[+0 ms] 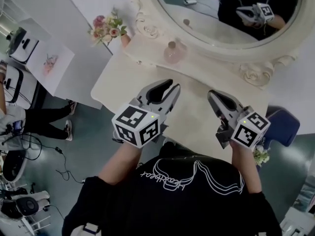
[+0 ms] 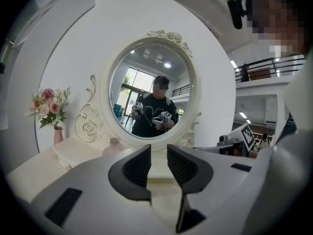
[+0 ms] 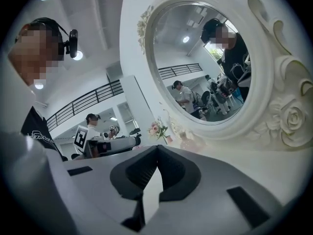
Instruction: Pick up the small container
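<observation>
by the mirror [image 1: 206,18] — rounded pink container [image 1: 174,52]; left claw [image 1: 173,85] ajar, right claw [image 1: 210,93] closed.

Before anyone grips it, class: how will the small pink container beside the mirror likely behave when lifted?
The small pink container looks translucent and glossy, so it is probably rigid, glass-like and breakable. Its rounded body may slip in a pinch. Its squat, wide base suggests it will not tip easily.

Bright, even indoor light; gripper views fisheye-warped (dark vignetted corners).
</observation>
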Demonstrator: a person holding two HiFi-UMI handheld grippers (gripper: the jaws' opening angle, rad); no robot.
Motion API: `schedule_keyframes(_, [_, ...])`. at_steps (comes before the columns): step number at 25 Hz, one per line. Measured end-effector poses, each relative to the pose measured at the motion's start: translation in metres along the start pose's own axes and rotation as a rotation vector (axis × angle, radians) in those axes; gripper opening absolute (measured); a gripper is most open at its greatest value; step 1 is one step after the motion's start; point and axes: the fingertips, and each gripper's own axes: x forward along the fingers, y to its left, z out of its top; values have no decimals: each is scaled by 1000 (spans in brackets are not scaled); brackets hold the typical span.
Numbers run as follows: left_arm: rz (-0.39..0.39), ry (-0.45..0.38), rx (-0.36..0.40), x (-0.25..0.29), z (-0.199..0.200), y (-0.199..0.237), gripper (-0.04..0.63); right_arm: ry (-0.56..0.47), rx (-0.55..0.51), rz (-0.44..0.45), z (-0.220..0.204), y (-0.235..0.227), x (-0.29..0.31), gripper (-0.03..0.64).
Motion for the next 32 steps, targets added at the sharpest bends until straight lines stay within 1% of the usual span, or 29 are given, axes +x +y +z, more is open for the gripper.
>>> schedule_keyframes(5, [-1,-2,19,21,13,38,150,-12,14,-56,7,-16,16,3])
schedule_keyframes(9, [0,6,93,41,17,64,167,-10,22,-83,5,-25,32,3])
schedule_keyframes(12, [10,25,139,58,14,81,193,-7,33,-103,3,-33,39,3])
schedule_keyframes(15, [34,49,184,77,6,102,215,-7,42,-125,2,-42,45,3])
schedule_keyframes(18, [59,86,226,97,-4,120,219,-6,46,-150,1,-51,47,3])
schedule_keyframes(22, [63,122,219,120,-16,138,222,-6,58,-188,0,-63,45,3])
schedule_keyframes(25, [80,132,203,135,-23,151,222,-7,65,-217,-1,-69,40,3])
schedule_keyframes(29, [84,162,203,151,-34,163,215,-13,72,-255,-3,-81,30,3])
schedule_keyframes(32, [99,160,204,157,-38,171,207,-14,86,-279,-7,-90,27,3])
